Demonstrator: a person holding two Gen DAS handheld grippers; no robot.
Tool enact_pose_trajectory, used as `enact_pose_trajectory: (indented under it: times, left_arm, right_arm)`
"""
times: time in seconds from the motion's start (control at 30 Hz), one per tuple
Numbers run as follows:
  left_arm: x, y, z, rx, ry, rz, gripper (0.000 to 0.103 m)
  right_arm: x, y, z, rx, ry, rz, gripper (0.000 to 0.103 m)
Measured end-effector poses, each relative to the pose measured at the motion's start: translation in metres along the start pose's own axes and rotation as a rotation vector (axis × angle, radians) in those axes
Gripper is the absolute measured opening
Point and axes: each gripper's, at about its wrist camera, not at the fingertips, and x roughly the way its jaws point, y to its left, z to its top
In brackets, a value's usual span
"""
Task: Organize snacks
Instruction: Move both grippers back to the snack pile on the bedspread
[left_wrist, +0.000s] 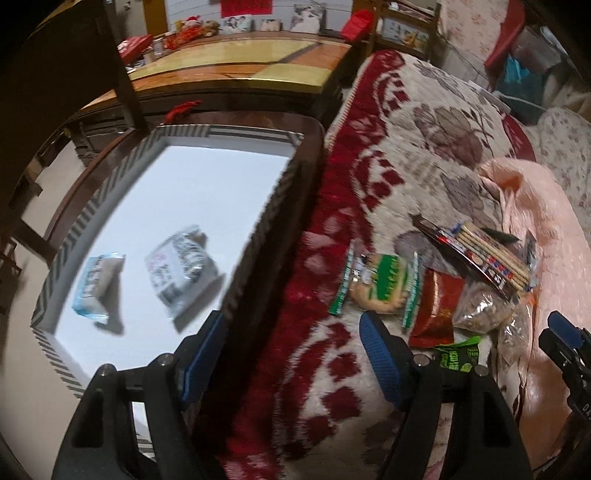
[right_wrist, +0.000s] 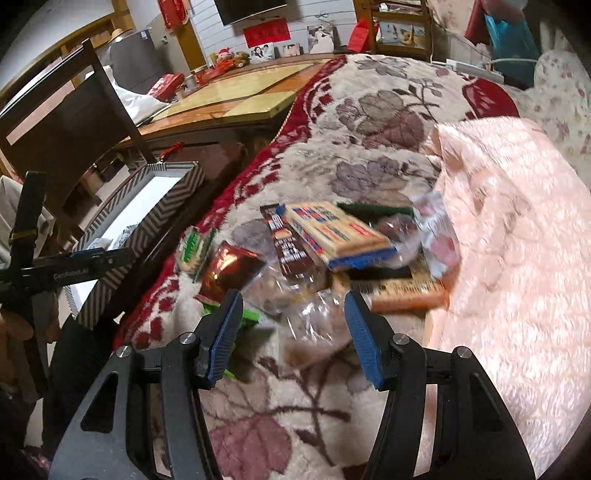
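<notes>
At the far left stood a shallow rectangular box with a black-and-white chevron rim and a white floor (left_wrist: 110, 195), resting on a dark wooden stool pushed against the left edge of the bed. Two snacks lay on the box floor: a small pale-blue sachet (left_wrist: 96, 286) near its left wall and a crumpled silver-and-white packet (left_wrist: 183, 271) toward the middle, apart from each other. The left gripper (left_wrist: 295, 332) hung over the seam between the box's right wall and the red-and-cream floral plush blanket (left_wrist: 399, 140), its blue-padded jaws wide apart and holding nothing. Right of it, on the blanket, the unsorted pile began with a green-and-white wrapped biscuit pack (left_wrist: 376, 284), then a red foil pouch (left_wrist: 437, 314), a clear bag of brown pieces (left_wrist: 480, 308), a small green sachet (left_wrist: 458, 356), and, on top toward the back, a long flat box of biscuit sticks (left_wrist: 487, 254). A pink quilted cover (left_wrist: 546, 229) bordered the pile on the right. The right gripper (right_wrist: 291, 325) hung at the near side of the pile, jaws likewise spread and empty, with the clear bag (right_wrist: 314, 314) lying directly ahead between its fingers and the green sachet (right_wrist: 247, 317) partly behind the left pad. The stick box (right_wrist: 340, 236) lay farther on, its long axis running from back left to front right across the gripper's line. Judging by this, the right gripper seemed nearer the pile and better placed for the next pick, the clear bag probably its closest target, while the box waited off to its left.
</notes>
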Motion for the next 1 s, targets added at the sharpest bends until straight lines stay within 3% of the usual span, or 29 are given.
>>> enact_pose_trajectory:
  times: [0.7, 0.77, 1.0]
  left_arm:
    - [0.011, -0.082, -0.033, 0.172, 0.088, -0.106, 0.080]
    - [0.012, -0.087, -0.034, 0.177, 0.092, -0.113, 0.080]
    - [0.017, -0.100, -0.036, 0.190, 0.090, -0.120, 0.082]
  right_arm:
    - [0.010, -0.015, -0.025, 0.011, 0.042, -0.036, 0.060]
    - [0.011, -0.020, -0.026, 0.028, 0.036, -0.037, 0.065]
    - [0.020, -0.032, -0.028, 0.112, 0.051, -0.001, 0.065]
